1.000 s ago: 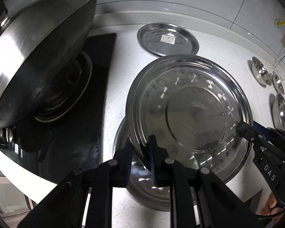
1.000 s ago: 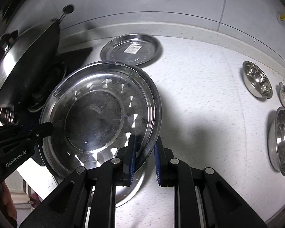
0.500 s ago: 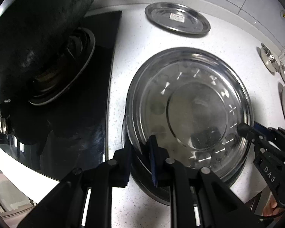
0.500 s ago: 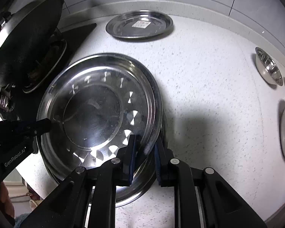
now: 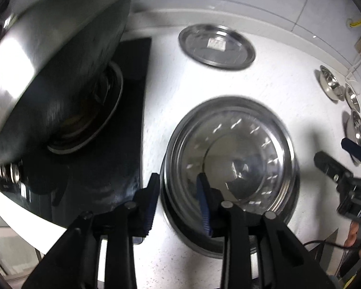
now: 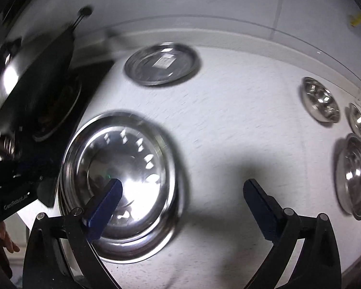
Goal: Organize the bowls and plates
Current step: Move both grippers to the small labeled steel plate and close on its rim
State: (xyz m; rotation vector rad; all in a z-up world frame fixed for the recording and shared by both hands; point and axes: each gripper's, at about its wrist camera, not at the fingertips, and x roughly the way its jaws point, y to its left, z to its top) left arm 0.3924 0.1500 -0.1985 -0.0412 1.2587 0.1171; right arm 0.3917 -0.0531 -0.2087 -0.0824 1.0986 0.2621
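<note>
A large steel plate (image 5: 231, 159) lies on top of another plate on the white counter; it also shows in the right wrist view (image 6: 122, 168). My left gripper (image 5: 178, 202) is open, its fingers either side of the stack's left rim, not pinching it. My right gripper (image 6: 183, 204) is wide open above the stack's right edge, empty. A smaller steel plate (image 5: 216, 47) with a label lies at the back; it also shows in the right wrist view (image 6: 162, 63). Three steel bowls (image 6: 320, 100) (image 6: 358, 121) (image 6: 355, 175) sit at the right.
A steel wok (image 5: 48, 65) sits tilted on the black stove (image 5: 122, 125) at the left. The tiled wall (image 6: 204, 7) runs along the back. The counter's front edge is close below the grippers.
The large plate was lowered onto the plate beneath it. Both grippers opened and let go of its rim; the right one opened wide and drew back.
</note>
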